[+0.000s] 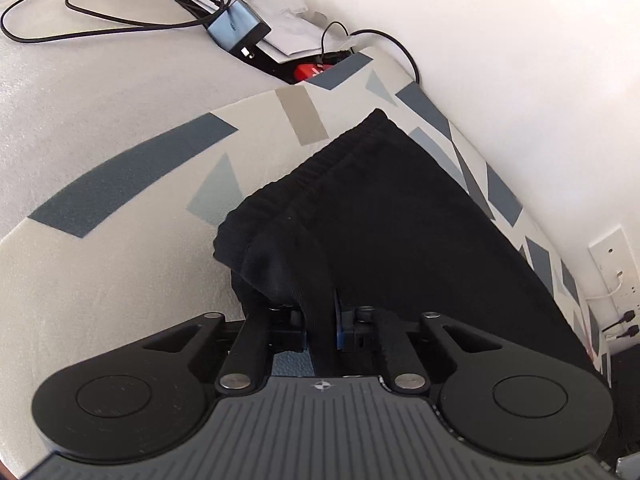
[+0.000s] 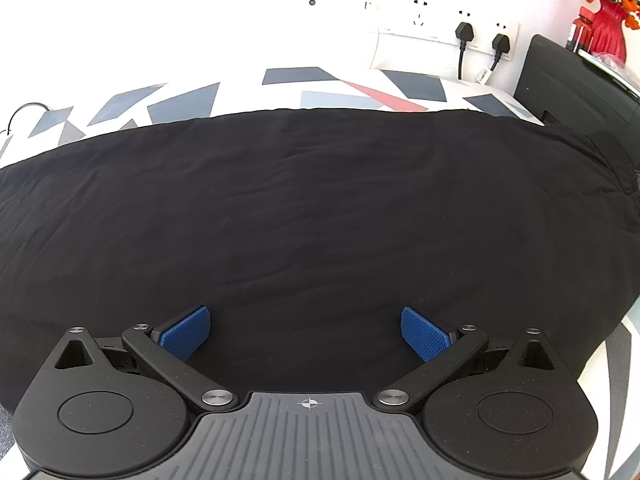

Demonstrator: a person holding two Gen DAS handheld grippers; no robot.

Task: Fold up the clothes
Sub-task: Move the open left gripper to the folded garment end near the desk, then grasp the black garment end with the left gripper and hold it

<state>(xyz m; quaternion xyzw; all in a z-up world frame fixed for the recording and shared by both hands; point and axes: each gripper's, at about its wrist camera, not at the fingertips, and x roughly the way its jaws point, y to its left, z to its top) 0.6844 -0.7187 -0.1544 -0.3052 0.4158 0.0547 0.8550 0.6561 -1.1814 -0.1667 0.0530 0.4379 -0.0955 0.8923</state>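
Observation:
A black garment [image 1: 384, 216] with a ribbed elastic waistband lies on a patterned bed cover [image 1: 132, 176] beside a white wall. In the left wrist view my left gripper [image 1: 320, 328] is shut on a bunched corner of the black garment near the waistband; cloth rises between the blue pads and hides most of them. In the right wrist view the same black garment [image 2: 304, 208] spreads flat across nearly the whole width. My right gripper [image 2: 306, 332] hovers over its near part, open wide, blue pads [image 2: 188, 330] far apart with only flat cloth beneath.
A power adapter [image 1: 238, 26] with black cables [image 1: 80, 12], papers and a red box [image 1: 314, 71] lie beyond the cover's far end. Wall sockets with plugs [image 2: 466, 36] sit behind the bed. A black cabinet [image 2: 576, 80] and a red vase [image 2: 608, 24] stand at the right.

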